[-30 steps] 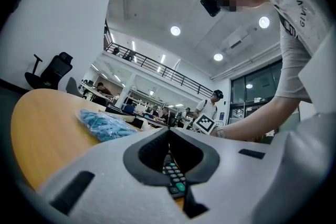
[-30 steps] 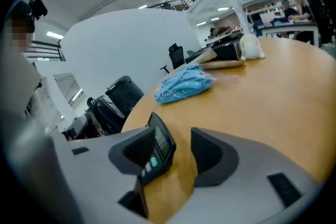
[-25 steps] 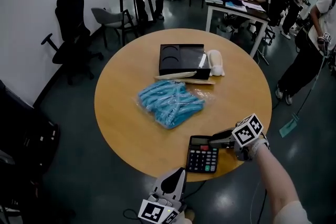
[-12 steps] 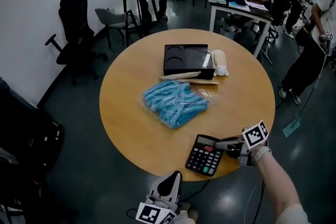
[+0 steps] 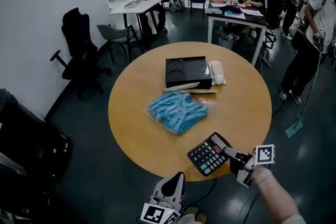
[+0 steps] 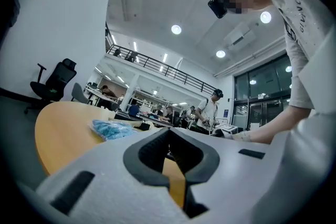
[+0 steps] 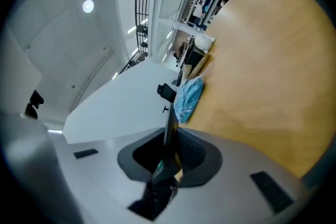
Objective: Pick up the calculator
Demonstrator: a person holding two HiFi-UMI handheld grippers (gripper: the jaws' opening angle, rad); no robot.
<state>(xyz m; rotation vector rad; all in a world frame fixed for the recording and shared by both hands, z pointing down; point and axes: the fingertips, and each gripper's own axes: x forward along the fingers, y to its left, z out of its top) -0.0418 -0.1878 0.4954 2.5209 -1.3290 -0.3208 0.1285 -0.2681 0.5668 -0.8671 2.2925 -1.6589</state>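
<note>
Round wooden surface (image 5: 136, 113) in an open office, dark floor, black chair (image 5: 79, 34) by the left wall. Right hand-held gripper (image 5: 228, 151) pinches the calculator (image 5: 209, 155) by its edge, tilted over the surface's near rim. Left hand-held gripper (image 5: 180, 174) pressed together, empty, below the rim. Blue bag (image 5: 177, 111) and black tray (image 5: 188, 71) mid-surface.

Black calculator (image 5: 209, 155), tan table (image 5: 137, 118)
</note>
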